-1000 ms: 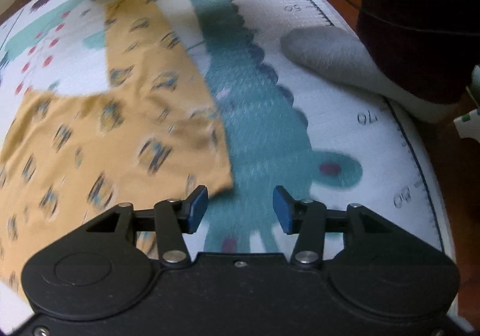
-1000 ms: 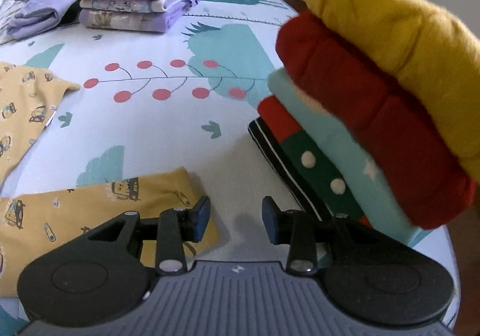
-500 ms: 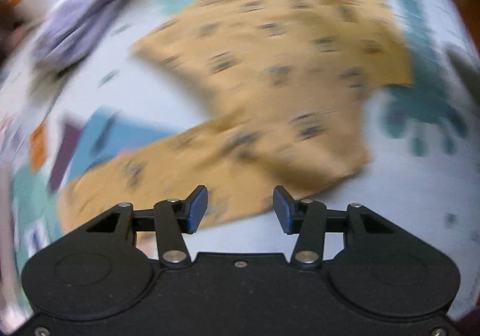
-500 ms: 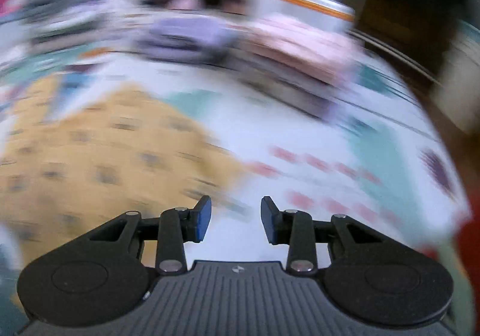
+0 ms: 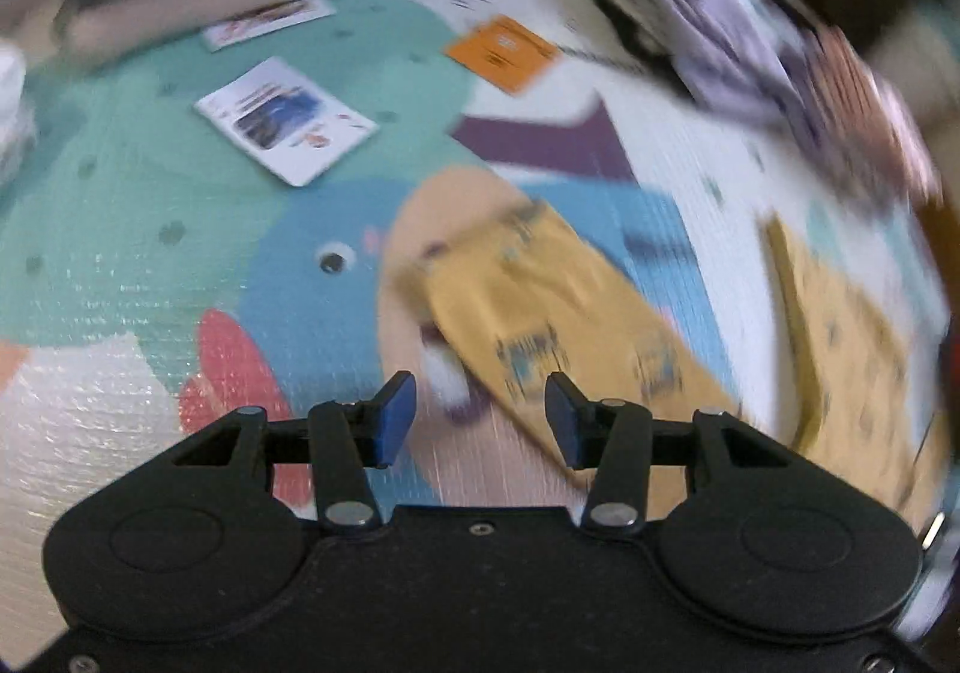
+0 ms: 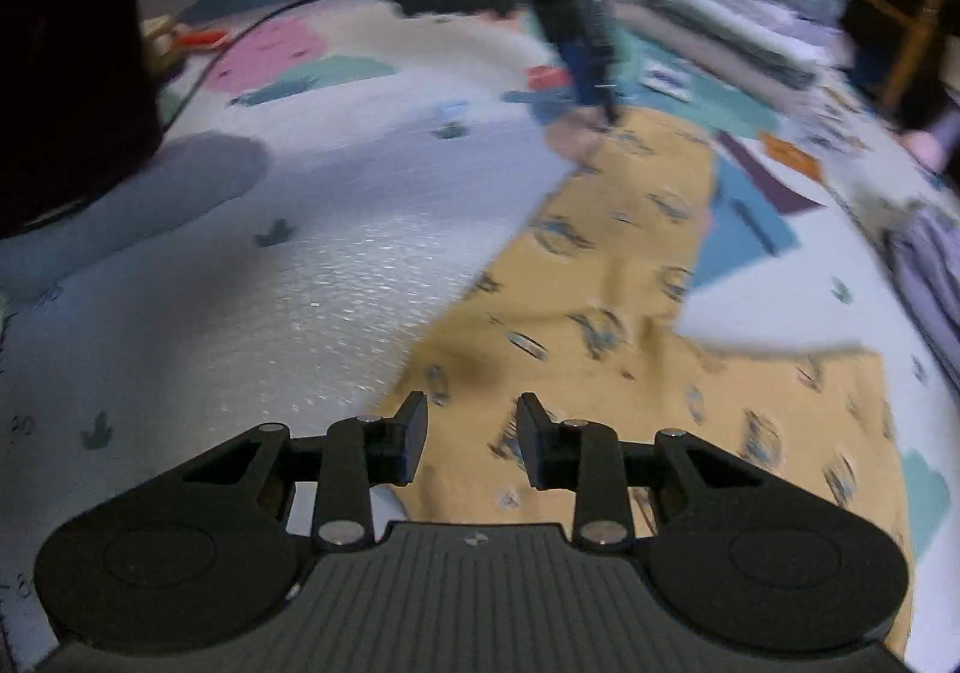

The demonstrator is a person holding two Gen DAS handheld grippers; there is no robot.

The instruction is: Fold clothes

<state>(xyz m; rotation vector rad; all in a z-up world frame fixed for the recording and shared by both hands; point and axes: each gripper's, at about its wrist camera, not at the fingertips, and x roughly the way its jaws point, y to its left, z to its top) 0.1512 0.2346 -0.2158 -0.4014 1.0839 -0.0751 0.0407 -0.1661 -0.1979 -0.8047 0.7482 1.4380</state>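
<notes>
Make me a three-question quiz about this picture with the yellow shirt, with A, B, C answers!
1. Where does the yellow shirt lie?
A. Spread on the play mat
B. On a chair
C. In a basket

2. What colour is the small card lying on the mat beyond the left tongs?
A. Pink
B. Orange
C. Black

3. What are the right tongs doing?
A. Squeezing a sock
B. Pinching the shirt's collar
C. Open over the shirt, holding nothing

Answers: 1 A, the shirt lies flat on the printed mat. 2 B, the card is bright orange. 3 C, there is a clear gap between the fingers, which have just been closing, with nothing pinched between them.
</notes>
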